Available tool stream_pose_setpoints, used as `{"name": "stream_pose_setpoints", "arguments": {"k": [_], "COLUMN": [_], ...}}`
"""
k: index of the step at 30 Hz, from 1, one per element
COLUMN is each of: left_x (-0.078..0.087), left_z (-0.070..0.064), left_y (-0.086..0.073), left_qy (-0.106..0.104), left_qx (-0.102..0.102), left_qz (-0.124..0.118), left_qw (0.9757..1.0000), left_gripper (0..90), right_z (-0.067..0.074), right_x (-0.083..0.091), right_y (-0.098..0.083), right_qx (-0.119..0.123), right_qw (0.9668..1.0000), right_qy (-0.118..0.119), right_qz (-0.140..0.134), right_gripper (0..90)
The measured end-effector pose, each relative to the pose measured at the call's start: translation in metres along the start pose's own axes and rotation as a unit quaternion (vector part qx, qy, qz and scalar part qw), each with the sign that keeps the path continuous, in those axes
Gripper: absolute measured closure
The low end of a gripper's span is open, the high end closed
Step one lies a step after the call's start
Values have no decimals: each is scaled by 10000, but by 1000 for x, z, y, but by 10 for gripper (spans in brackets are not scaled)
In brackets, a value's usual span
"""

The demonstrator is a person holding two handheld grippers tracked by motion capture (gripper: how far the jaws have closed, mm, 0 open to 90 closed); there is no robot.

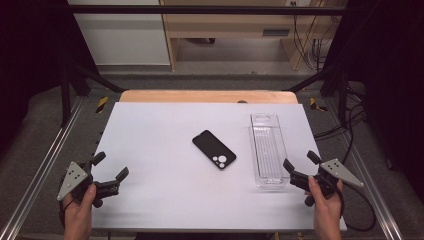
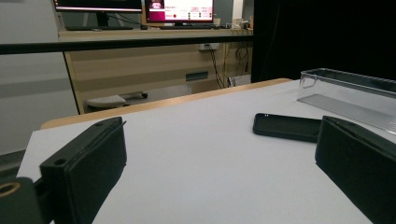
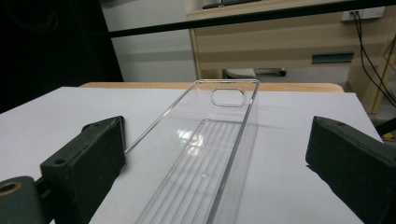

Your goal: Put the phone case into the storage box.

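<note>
1. My left gripper sits at the near left of the table, my hand wrapped around its handle. Its jaws stand wide apart with nothing between them, just bare white tabletop.

2. In the left gripper view the two black jaws frame the table surface. Beyond the jaw at the right of that view lies the phone, and farther off the tray.

3. My right gripper is at the near right of the table, held in my right hand. Its jaws are also spread wide and clamp nothing.

4. The right gripper points at the near short end of the tray. In the high view its jaw tips sit just beside that end; I cannot tell whether one of them touches the wall.

5. In the right gripper view the tray runs straight away from me between the two jaws, with a clear gap to each pad.

6. The tray is a long, clear plastic box with a ribbed floor and an oval handle hole in its far end wall. It stands upright on the right part of the table, its long side running away from me.

7. The phone is black and lies flat, camera side up, near the middle of the table, turned at a slant. It is left of the tray and apart from it, and well apart from both grippers.
</note>
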State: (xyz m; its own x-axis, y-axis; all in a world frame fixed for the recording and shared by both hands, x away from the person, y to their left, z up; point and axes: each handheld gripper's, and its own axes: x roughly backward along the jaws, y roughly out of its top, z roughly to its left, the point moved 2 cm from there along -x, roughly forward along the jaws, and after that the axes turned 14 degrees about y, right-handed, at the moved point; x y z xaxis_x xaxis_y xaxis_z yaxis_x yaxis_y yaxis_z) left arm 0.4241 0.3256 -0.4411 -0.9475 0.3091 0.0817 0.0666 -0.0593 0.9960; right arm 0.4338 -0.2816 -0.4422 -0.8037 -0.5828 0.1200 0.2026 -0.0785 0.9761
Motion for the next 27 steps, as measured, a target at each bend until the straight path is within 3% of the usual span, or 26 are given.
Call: {"name": "stream_pose_setpoints", "arguments": {"k": [7, 10, 15, 18, 25, 27], "left_x": [-1, -2, 0, 0, -1, -1], "left_z": [0, 0, 2, 3, 3, 2], "left_y": [0, -2, -2, -2, -3, -3], "left_qy": [43, 50, 98, 118, 115, 113], "left_qx": [7, -1, 10, 9, -15, -22], "left_qz": [30, 80, 75, 86, 114, 114], "left_qw": [10000, 10000, 9999, 9999, 9999, 9999], "left_gripper": [22, 23, 23, 23, 23, 23], "right_z": [1, 1, 4, 10, 32, 41], "right_x": [3, 5, 5, 3, -7, -12], "right_y": [1, 3, 4, 5, 13, 19], "right_qx": [89, -103, -47, 82, 228, 149], "right_qw": [9998, 9999, 10000, 9999, 9996, 9997], "right_qy": [-197, 53, -30, -105, 5, 122], "right_qz": [26, -31, -2, 91, 160, 173], "right_gripper": [49, 49, 48, 44, 43, 56]}}
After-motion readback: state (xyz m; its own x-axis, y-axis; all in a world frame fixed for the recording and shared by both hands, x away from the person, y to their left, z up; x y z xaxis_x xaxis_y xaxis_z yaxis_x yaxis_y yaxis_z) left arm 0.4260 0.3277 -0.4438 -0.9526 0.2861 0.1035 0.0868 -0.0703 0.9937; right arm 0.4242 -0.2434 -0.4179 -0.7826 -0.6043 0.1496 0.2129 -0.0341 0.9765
